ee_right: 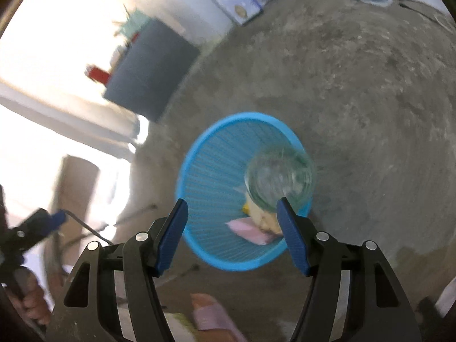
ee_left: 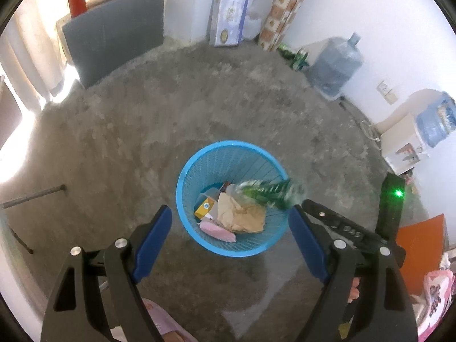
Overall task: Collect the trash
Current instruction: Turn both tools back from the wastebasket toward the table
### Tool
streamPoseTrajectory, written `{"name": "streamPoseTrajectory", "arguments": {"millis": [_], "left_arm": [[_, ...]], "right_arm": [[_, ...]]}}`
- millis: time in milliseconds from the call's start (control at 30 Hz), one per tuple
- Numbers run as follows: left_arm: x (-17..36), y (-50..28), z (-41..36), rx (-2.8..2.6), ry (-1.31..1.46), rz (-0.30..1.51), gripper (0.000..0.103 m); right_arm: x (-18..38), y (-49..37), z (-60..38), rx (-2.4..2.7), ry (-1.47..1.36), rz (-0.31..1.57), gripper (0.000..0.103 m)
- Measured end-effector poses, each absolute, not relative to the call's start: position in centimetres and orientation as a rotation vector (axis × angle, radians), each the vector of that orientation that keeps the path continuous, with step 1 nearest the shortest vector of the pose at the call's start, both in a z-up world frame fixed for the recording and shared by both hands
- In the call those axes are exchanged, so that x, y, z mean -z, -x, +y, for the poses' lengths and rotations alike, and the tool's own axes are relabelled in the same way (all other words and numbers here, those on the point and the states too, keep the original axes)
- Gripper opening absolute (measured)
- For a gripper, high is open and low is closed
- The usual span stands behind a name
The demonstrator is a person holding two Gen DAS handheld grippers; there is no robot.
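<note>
A blue mesh waste basket (ee_left: 196,168) stands on the concrete floor and also shows in the right wrist view (ee_right: 216,154). It holds brown crumpled paper (ee_left: 245,216), a yellow carton (ee_left: 205,208) and a pink packet (ee_left: 218,231). A clear green-labelled plastic bottle (ee_left: 268,192) is blurred in mid-air over the basket's right rim; in the right wrist view (ee_right: 278,178) I see its base end-on. My left gripper (ee_left: 230,239) is open and empty above the basket's near side. My right gripper (ee_right: 232,235) is open, with the bottle just beyond its right fingertip (ee_right: 286,216).
A dark grey board (ee_left: 114,31) leans on the far wall beside cardboard boxes (ee_left: 230,8). Green bottles (ee_left: 296,55) and a large water jug (ee_left: 336,62) sit far right. A water dispenser (ee_left: 410,139) stands right. A metal rod (ee_left: 34,196) lies left. My slippered foot (ee_right: 211,316) is close below.
</note>
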State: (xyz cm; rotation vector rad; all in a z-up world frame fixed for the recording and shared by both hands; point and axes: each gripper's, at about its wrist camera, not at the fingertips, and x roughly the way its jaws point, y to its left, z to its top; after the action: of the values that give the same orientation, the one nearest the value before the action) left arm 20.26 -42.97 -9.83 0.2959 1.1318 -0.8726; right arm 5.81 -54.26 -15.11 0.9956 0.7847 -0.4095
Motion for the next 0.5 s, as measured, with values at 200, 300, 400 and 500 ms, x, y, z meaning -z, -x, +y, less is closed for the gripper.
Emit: {"name": "streamPoseTrajectory", "arguments": {"millis": [200,300,400,500], "left_arm": [[4.6,-18.4,-37.6,0.897,-0.224,1.049,0.085],[2.7,-17.3,-35.2,0.899,-0.203,1.016,0.085],[0.6,-16.0,-32.0,0.894,-0.181,0.967,0.086],[-0.8,-14.9,-29.3,0.881,-0.162,0.928,0.086]], "right_arm": [[12.9,-0.6,-52.5,0.394,-1.136,0.616,0.063],[12.9,0.1,-51.7,0.405,-1.137,0.637,0.063],[12.8,0.0,-51.0,0.392,-1.134,0.662,0.063],[12.1,-0.5,-50.4,0.369,-1.131,0.662,0.063]]}}
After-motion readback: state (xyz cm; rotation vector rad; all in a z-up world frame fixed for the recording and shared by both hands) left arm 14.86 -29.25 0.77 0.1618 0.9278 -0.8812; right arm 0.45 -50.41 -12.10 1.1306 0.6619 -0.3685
